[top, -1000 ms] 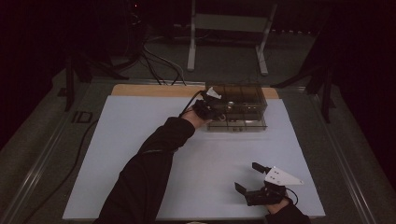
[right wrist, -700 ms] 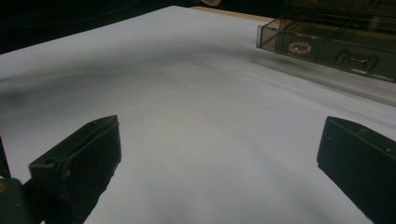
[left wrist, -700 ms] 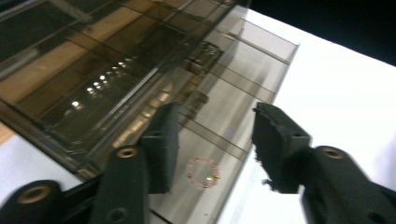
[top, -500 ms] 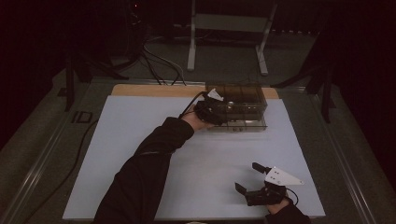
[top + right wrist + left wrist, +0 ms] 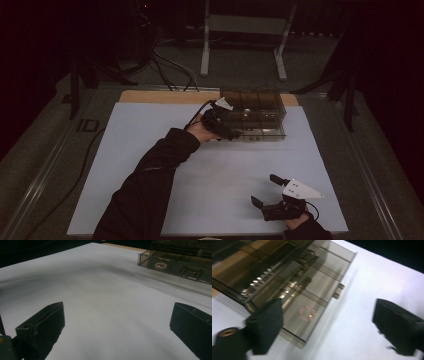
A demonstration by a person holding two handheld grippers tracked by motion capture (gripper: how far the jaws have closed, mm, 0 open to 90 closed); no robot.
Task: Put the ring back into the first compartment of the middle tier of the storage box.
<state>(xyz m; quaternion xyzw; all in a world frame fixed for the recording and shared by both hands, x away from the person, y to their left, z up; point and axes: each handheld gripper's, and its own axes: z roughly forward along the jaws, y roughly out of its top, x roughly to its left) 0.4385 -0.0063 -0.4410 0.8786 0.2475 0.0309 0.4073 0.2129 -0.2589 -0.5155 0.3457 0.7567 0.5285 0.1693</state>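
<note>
Smoky brown see-through box (image 5: pixel 260 114); pale blue-white tabletop (image 5: pixel 150 150); black hand-held grippers (image 5: pixel 231 131) (image 5: pixel 265 192); ring (image 5: pixel 308 313) inside, perhaps pinkish-gold.

Seen from above: a white worktop (image 5: pixel 150 165) with a smoky clear drawer box (image 5: pixel 255 115) standing near its far edge. Left gripper (image 5: pixel 227 131) at the box's left front corner, fingers spread after just opening, nothing visibly clamped between them; whether touching the box cannot be told. Dark-sleeved left forearm (image 5: pixel 155 170) stretching from the near edge up toward the box. Right gripper (image 5: pixel 266 192) well apart from the box, near the worktop's front right, fingers wide and empty, grey three-cornered plate (image 5: pixel 300 190) on top. Dark cables (image 5: pixel 170 65) on the floor beyond the box.
</note>
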